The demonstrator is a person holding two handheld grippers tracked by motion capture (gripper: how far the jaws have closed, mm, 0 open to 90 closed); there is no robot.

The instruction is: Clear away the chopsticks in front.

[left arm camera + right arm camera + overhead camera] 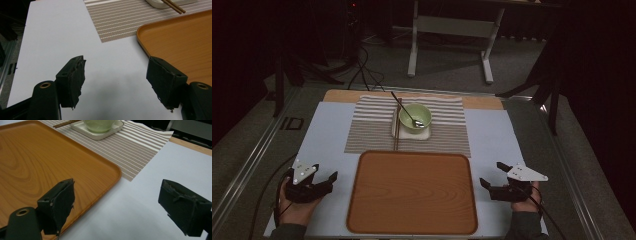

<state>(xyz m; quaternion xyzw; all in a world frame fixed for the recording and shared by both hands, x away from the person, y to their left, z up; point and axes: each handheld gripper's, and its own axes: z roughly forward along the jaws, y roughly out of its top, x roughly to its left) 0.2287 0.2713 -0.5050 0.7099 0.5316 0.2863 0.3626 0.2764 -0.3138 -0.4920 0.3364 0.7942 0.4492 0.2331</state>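
We hold the left hand-held gripper [319,179] and the right hand-held gripper [493,175] low at the near corners of the desk [327,130], each with jaws spread wide and nothing between them, one on either side of the empty tray [412,192]. The bowl [415,116] sits on a white plate [396,131] on the striped mat [372,130] just beyond the tray's far edge, about midway between our hands, so neither is clearly nearer. The chopsticks [397,127] lie along the plate's left side, long axis pointing away from us, and the spoon [404,111] leans out of the bowl toward the far left, which we judge favours the left hand for those.
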